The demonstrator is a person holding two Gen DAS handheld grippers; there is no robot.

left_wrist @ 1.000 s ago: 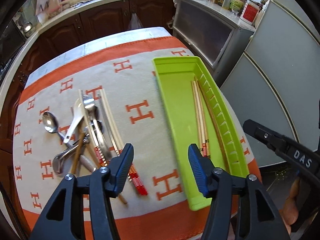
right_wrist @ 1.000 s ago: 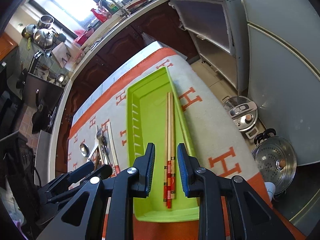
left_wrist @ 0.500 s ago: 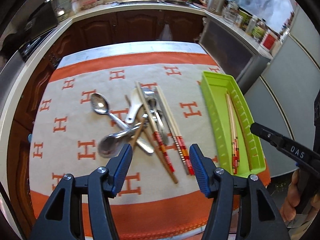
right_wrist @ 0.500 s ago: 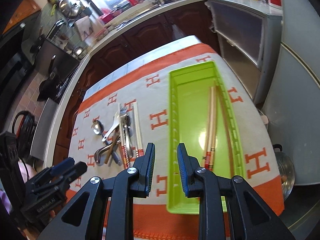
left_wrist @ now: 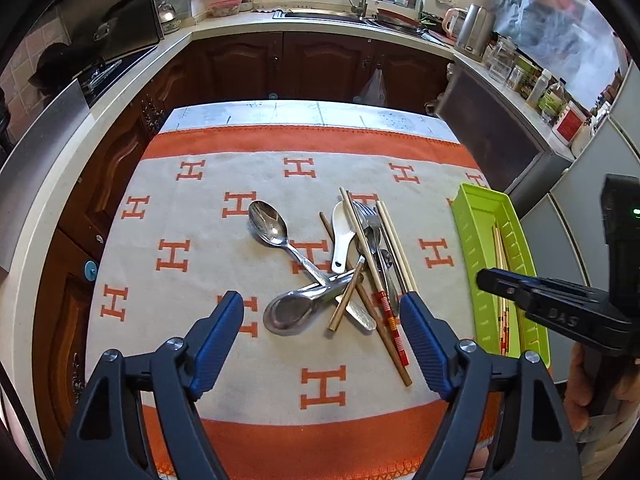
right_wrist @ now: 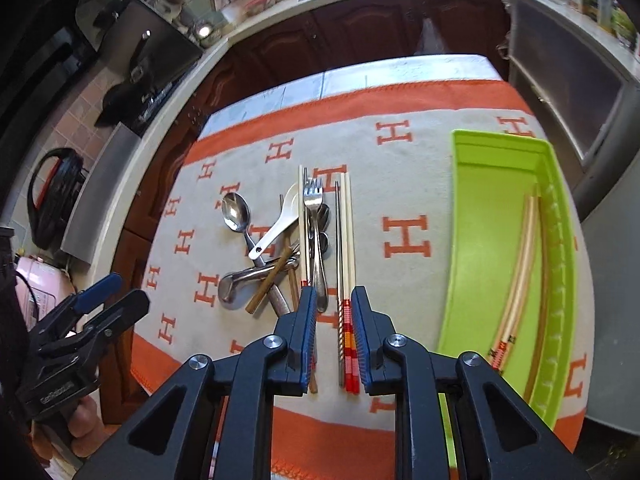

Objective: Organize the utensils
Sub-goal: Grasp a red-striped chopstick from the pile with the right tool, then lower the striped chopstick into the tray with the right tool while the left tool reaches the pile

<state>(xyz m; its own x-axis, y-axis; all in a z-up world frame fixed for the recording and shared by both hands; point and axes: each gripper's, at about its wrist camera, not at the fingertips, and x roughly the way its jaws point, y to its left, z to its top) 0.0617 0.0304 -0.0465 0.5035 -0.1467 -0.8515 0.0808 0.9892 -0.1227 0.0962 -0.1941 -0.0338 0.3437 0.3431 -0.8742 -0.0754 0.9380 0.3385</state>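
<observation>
Right gripper (right_wrist: 333, 307) — swung from above the green tray (right_wrist: 472, 240) to the utensil pile (right_wrist: 288, 240) within the last second; jaws narrow, empty, straddling the red ends of a chopstick pair (right_wrist: 347, 264) on the surface; left gripper (left_wrist: 322, 314) — wide, empty, now facing the pile; tray holds one pair; next pick judged imminent

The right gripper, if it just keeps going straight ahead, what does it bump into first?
Probably the pale chopsticks with red ends: they lie between the right gripper's open fingers, on the cloth. How high it hovers is unclear.
</observation>
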